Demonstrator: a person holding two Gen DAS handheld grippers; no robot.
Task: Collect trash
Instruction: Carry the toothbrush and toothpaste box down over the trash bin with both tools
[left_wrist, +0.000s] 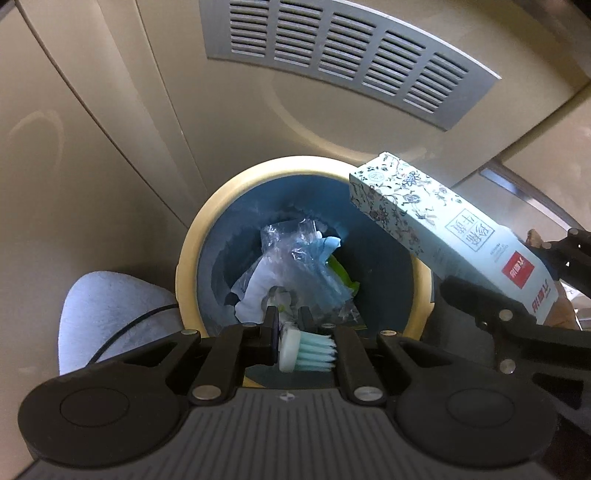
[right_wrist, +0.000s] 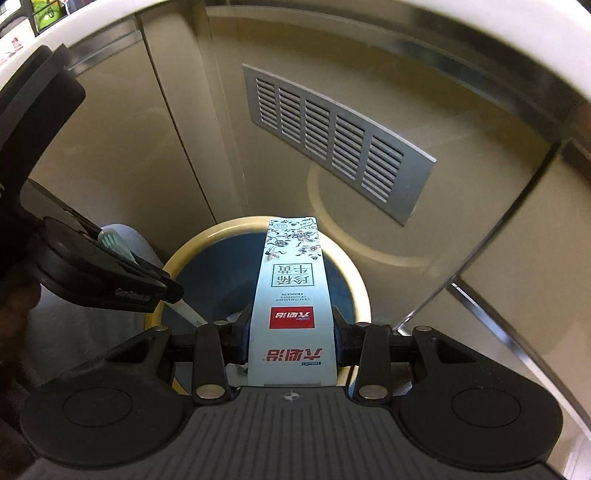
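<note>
While both tools hang over it, the round bin (left_wrist: 236, 192) with its cream rim and blue inside stands on the floor against a beige cabinet (left_wrist: 110, 147), below the grey slatted vent (left_wrist: 351, 55). Just beside the bin, on its left in the left wrist view, lies a pale grey mat (left_wrist: 110, 306). Inside the bin sit crumpled clear plastic and paper scraps (left_wrist: 291, 266). Above the bin's right rim, the right tool (right_wrist: 291, 332) grips a long pale-blue flowered carton (right_wrist: 291, 288), its pads pressed on both sides. Over the bin's near edge, the left tool (left_wrist: 288, 325) is closed on a toothbrush (left_wrist: 306, 350), bristle head toward the camera.
</note>
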